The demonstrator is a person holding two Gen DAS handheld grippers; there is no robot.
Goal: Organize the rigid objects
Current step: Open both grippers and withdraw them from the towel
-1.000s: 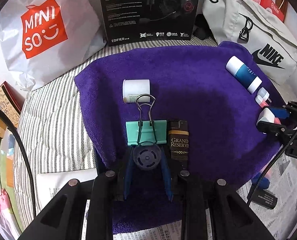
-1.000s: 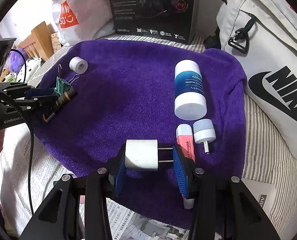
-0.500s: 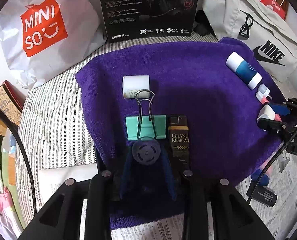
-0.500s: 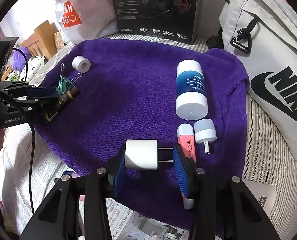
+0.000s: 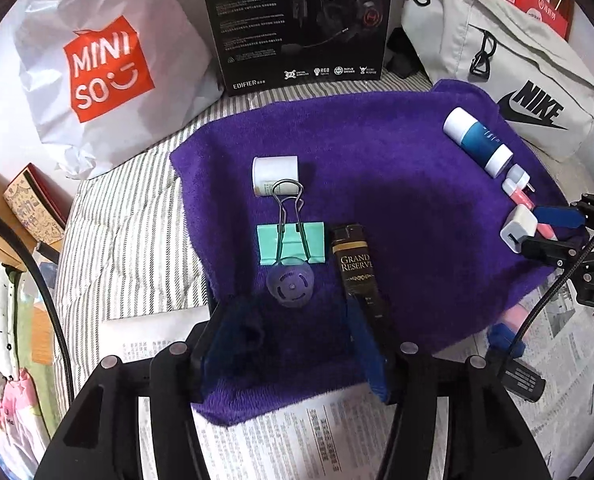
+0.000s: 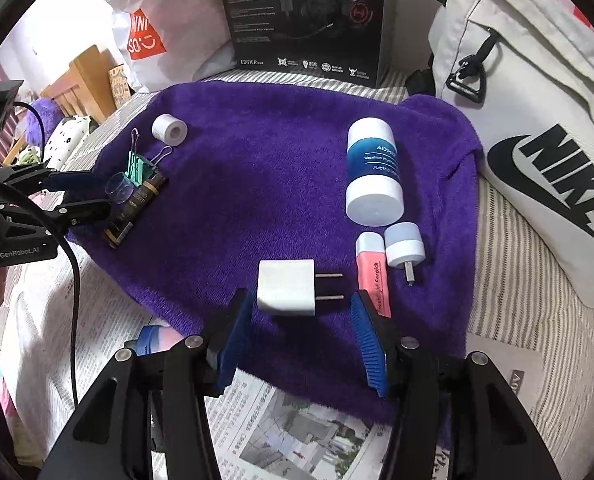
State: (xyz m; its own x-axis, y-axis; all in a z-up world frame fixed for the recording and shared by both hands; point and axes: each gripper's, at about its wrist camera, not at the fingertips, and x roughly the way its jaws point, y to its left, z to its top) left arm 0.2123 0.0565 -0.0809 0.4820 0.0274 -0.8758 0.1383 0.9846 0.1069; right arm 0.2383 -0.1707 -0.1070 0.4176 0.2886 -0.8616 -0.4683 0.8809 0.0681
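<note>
Both grippers' fingers have just been opening: the left gripper [image 5: 297, 328] frees a ribbed translucent round cap [image 5: 289, 286], the right gripper [image 6: 301, 320] a smooth white boxy charger [image 6: 285, 288] on the fuzzy purple towel [image 6: 277, 168].

Both grippers, left gripper [image 5: 297, 344] and right gripper [image 6: 301, 336], are black frames with blue ribbed pads [image 6: 367, 340]. Round silver screws [image 6: 407, 343] stud each. A black cable [image 6: 71, 264] trails from the left one, marked "GenRobot.AI".

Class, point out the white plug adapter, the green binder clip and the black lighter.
White plug adapter [image 6: 284, 289], right wrist view, top face.
Green binder clip [image 5: 269, 240], left wrist view, flat body.
Black lighter [image 5: 356, 265], left wrist view, gold label.
</note>
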